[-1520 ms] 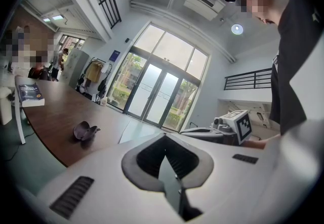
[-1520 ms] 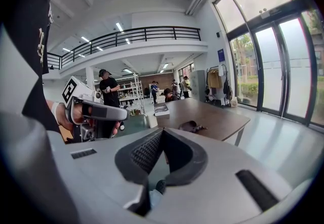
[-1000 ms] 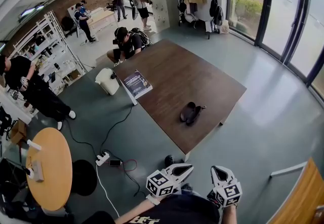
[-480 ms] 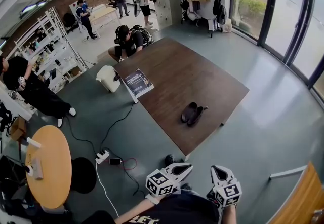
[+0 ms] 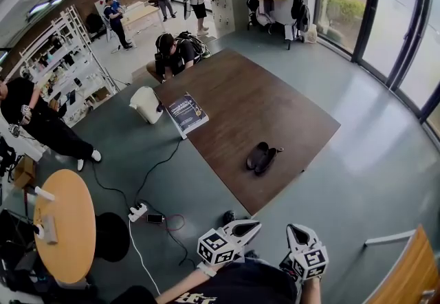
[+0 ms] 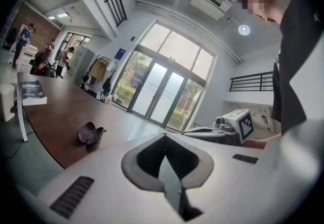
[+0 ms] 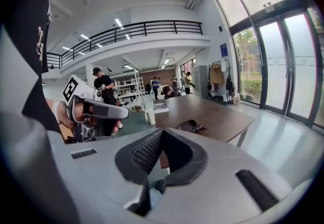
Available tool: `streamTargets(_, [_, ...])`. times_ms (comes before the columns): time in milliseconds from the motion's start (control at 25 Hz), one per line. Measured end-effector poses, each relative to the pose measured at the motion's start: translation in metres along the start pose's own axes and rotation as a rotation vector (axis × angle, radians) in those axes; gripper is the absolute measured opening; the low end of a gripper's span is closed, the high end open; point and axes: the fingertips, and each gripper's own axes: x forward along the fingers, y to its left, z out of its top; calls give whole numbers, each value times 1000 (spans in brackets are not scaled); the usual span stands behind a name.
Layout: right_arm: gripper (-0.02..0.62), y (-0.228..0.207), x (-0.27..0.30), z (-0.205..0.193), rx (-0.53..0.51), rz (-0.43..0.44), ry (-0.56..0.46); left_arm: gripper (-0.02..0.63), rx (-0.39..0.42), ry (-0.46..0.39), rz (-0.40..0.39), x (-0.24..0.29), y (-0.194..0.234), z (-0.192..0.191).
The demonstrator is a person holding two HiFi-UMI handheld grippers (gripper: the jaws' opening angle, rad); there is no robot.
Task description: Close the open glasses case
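The open glasses case [image 5: 263, 157] is dark, its two halves spread apart, and it lies near the front edge of the brown table [image 5: 240, 103]. It also shows far ahead in the left gripper view as the case [image 6: 89, 133] and in the right gripper view as the case [image 7: 190, 126]. My left gripper [image 5: 253, 227] and right gripper [image 5: 296, 232] hang side by side at the bottom of the head view, over the floor and well short of the table. Both are shut with nothing between the jaws, as seen at the left gripper [image 6: 164, 139] and the right gripper [image 7: 161, 132].
A book [image 5: 185, 113] stands at the table's left edge beside a white stool [image 5: 146, 109]. A person [image 5: 175, 55] crouches at the far end. A power strip [image 5: 137, 212] with cables and a small dark object [image 5: 227, 216] lie on the floor. A round orange table [image 5: 65, 223] is at the left.
The table and case have slid slightly down and right in the head view as the camera shifted. Both grippers keep their place at the bottom and stay shut.
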Motion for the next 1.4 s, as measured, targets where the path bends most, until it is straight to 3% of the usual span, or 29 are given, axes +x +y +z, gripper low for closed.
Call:
streamTargets(760, [-14,-31,53,46,-41,36,17,6,-9,-41,41,20,55,46])
streamTargets(1400, [-14,-50,102,87,-68,39,22,6,-17,-45,-4,41,100,84])
